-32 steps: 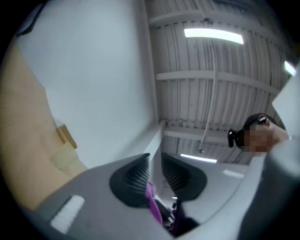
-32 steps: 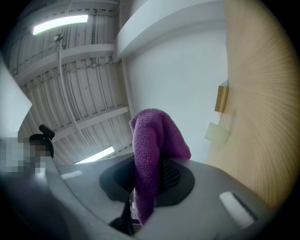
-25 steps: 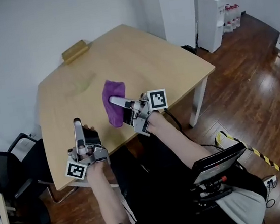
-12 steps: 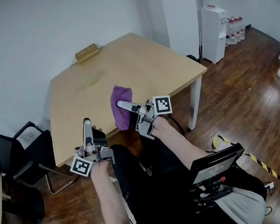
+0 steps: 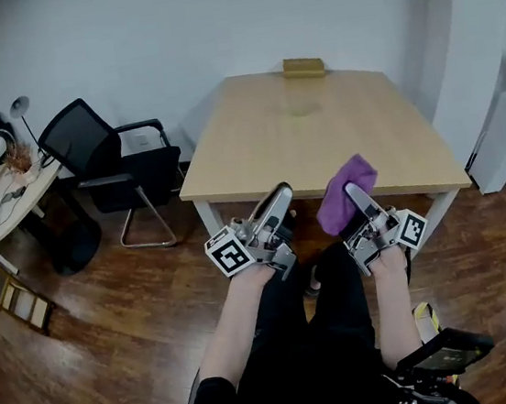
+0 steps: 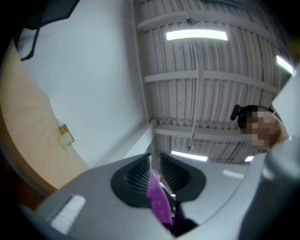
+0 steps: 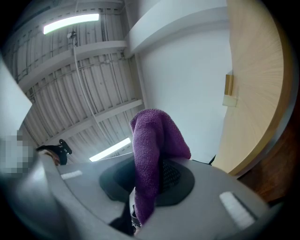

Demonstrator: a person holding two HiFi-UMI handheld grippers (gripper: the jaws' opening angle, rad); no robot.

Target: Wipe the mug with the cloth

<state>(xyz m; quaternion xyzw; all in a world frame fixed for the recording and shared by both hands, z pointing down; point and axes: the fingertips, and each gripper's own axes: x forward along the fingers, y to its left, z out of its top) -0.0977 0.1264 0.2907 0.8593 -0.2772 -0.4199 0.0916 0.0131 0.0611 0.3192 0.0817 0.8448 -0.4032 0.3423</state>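
The person is sitting or standing just short of the table (image 5: 300,135), holding both grippers out over their legs, near the table's front edge. The right gripper (image 5: 354,194) is clenching the purple cloth (image 5: 340,199): in the right gripper view the cloth is rising from between the two black pads and folding over above them, hiding the tips. The left gripper (image 5: 280,197) is pointing up and away beside it. Its jaws have just been closing and are standing nearly together, pinching a thin purple strip with a dark part beneath it. From the head view this is showing as a dark thing low in that gripper, apparently the mug (image 5: 283,229), though its shape is not clear in any view. The two grippers are staying apart, so cloth and mug are not touching. A small wooden block (image 5: 303,67) is lying at the table's far edge, and a black office chair (image 5: 108,155) is standing on the wooden floor (image 5: 113,335) off the table's left side.
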